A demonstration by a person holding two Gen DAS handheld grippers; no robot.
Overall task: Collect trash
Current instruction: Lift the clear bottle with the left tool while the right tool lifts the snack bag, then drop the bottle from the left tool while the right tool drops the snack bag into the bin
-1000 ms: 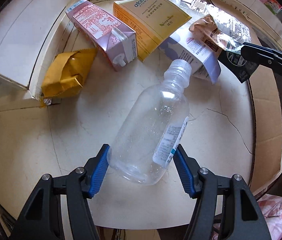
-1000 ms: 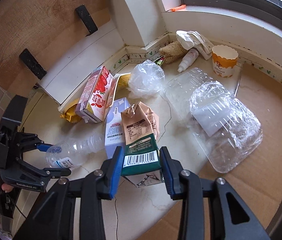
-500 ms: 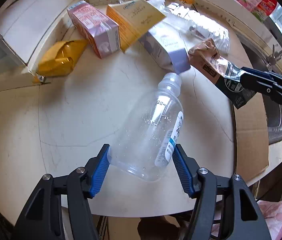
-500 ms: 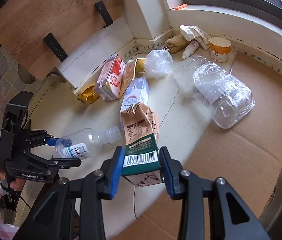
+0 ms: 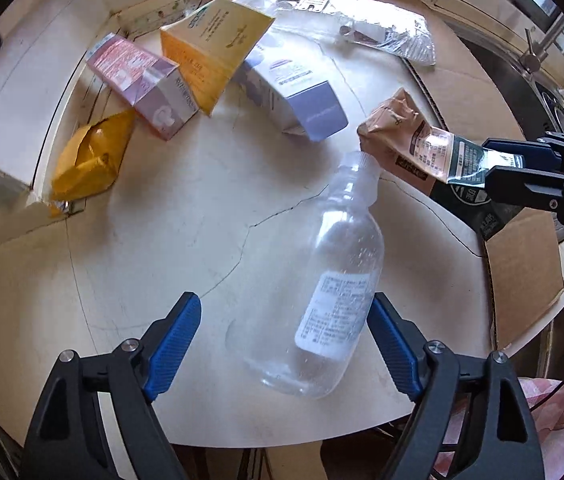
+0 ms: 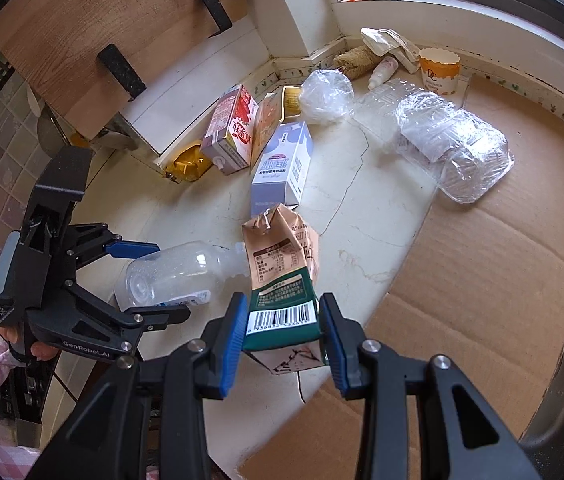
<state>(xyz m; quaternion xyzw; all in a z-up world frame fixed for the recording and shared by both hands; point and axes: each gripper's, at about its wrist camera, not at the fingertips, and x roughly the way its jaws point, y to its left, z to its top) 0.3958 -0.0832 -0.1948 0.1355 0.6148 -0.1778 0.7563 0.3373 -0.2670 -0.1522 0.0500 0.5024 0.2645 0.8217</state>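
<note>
A clear plastic bottle [image 5: 321, 300] with a white label hangs tilted between the fingers of my left gripper [image 5: 285, 304], near the counter's front edge. The jaws are opening: the left blue pad stands clear of the bottle, while the right pad sits beside the label. In the right wrist view, the bottle [image 6: 174, 276] lies between the left gripper's [image 6: 170, 280] spread fingers. My right gripper [image 6: 282, 312] is shut on the base of a brown and green carton [image 6: 282, 276] held above the counter. That carton [image 5: 409, 148] and right gripper [image 5: 521, 160] show at the right of the left wrist view.
On the cream counter [image 5: 182, 208] lie a pink carton [image 5: 142, 84], a yellow box [image 5: 214, 52], a lavender carton [image 5: 297, 96] and a yellow pouch [image 5: 90, 160]. Clear plastic packaging [image 6: 449, 148] and a paper cup [image 6: 439, 70] sit farther back. Cardboard [image 6: 481, 272] covers the right side beside a sink [image 5: 553, 92].
My left jaws have spread and the left pad has come off the bottle, which now sits toward the right pad. Both grippers have drawn back toward the counter's front edge, the carton still gripped.
</note>
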